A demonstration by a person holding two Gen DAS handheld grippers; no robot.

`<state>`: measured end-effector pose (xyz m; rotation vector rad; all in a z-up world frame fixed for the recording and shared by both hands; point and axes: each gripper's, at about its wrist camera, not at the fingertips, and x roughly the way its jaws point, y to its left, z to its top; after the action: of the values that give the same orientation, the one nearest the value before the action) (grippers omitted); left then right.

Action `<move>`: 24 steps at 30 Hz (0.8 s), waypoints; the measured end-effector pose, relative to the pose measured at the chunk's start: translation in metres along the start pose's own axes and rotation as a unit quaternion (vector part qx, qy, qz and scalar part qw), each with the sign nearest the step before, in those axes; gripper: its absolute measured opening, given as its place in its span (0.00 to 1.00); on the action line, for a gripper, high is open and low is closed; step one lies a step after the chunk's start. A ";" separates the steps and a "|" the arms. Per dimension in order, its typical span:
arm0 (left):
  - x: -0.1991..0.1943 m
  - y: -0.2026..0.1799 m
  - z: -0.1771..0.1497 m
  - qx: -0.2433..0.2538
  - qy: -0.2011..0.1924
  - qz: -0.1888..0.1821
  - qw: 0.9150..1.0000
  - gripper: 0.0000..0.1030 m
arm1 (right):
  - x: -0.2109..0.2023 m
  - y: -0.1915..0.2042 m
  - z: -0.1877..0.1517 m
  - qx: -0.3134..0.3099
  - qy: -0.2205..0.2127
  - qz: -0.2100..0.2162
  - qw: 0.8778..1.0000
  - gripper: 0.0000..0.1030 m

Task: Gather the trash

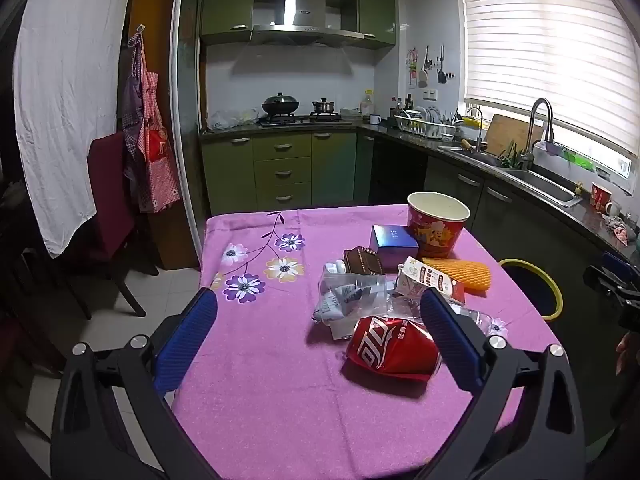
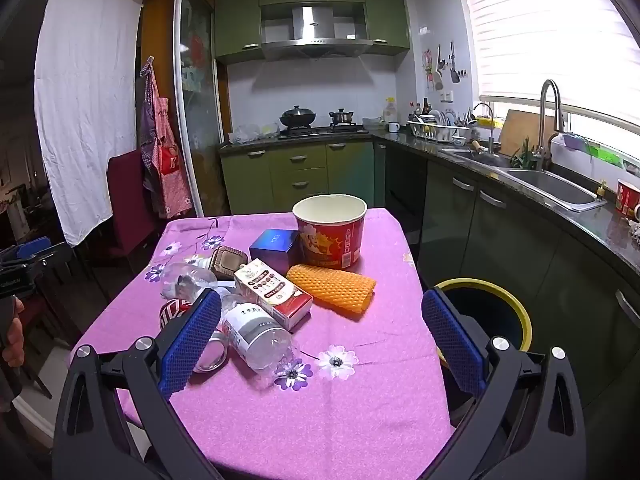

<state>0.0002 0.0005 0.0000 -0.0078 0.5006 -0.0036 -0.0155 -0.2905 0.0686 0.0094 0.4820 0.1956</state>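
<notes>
Trash lies in a heap on the pink flowered tablecloth (image 1: pixel 260 380): a crushed red cola can (image 1: pixel 390 350), a clear plastic bottle (image 2: pixel 256 334), a white and red carton (image 2: pixel 272 294), an orange foam net (image 2: pixel 332 286), a blue box (image 2: pixel 274 246), a brown tray (image 2: pixel 228 260) and a red paper bucket (image 2: pixel 330 228). A dark bin with a yellow rim (image 2: pixel 486 312) stands beside the table's right edge. My left gripper (image 1: pixel 318 320) hovers open above the near table, the can just inside its right finger. My right gripper (image 2: pixel 322 324) is open too, with the bottle by its left finger.
Green kitchen cabinets, a stove (image 1: pixel 298 118) and a sink counter (image 2: pixel 552 188) run along the back and right. A dark red chair (image 1: pixel 112 200) and a hanging white sheet (image 1: pixel 68 92) stand to the left. Tiled floor shows left of the table.
</notes>
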 end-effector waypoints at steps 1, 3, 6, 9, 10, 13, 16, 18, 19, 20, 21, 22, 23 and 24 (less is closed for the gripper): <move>0.000 0.000 0.000 0.000 0.000 0.000 1.000 0.94 | 0.000 0.000 0.000 0.000 0.001 0.000 1.000 0.96; 0.000 0.001 0.000 -0.001 0.001 -0.002 1.000 0.94 | 0.001 0.000 0.000 -0.001 0.002 0.000 1.000 0.96; 0.001 0.003 0.000 -0.002 0.002 -0.003 1.000 0.94 | 0.000 0.001 0.000 -0.001 0.001 0.000 1.000 0.96; 0.001 0.000 0.000 0.002 0.003 0.000 1.000 0.94 | 0.003 0.000 -0.001 -0.001 0.005 0.000 1.000 0.96; 0.001 0.000 0.000 0.002 0.002 0.000 1.000 0.94 | 0.003 0.000 -0.001 0.000 0.005 -0.001 1.000 0.96; 0.002 0.001 -0.001 0.002 0.002 0.000 1.000 0.94 | 0.002 0.001 0.000 -0.001 0.005 -0.001 1.000 0.96; 0.004 0.004 -0.003 0.000 0.002 -0.001 1.000 0.94 | 0.002 0.001 0.000 -0.001 0.005 -0.001 1.000 0.96; 0.004 0.005 -0.004 0.000 0.002 -0.001 1.000 0.94 | 0.001 0.001 0.000 -0.001 0.006 -0.001 1.000 0.96; 0.004 0.004 -0.004 0.001 0.002 0.000 1.000 0.94 | 0.001 0.001 0.000 -0.001 0.005 -0.001 1.000 0.96; 0.004 0.004 -0.003 0.000 0.002 -0.001 1.000 0.94 | 0.001 0.001 0.000 -0.001 0.006 -0.001 1.000 0.96; 0.004 0.004 -0.003 0.000 0.002 -0.001 1.000 0.94 | 0.002 0.001 0.000 -0.001 0.006 -0.002 1.000 0.96; 0.004 0.004 -0.003 0.000 0.003 0.000 1.000 0.94 | 0.002 0.001 0.000 -0.001 0.006 -0.002 1.000 0.96; 0.005 0.005 -0.003 0.000 0.002 0.000 1.000 0.94 | 0.002 0.001 0.000 -0.001 0.006 -0.002 1.000 0.96; 0.005 0.005 -0.003 0.000 0.003 0.000 1.000 0.94 | 0.002 0.000 0.000 -0.001 0.006 -0.001 1.000 0.96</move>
<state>0.0027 0.0050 -0.0051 -0.0069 0.5058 -0.0034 -0.0144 -0.2897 0.0675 0.0057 0.4934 0.1940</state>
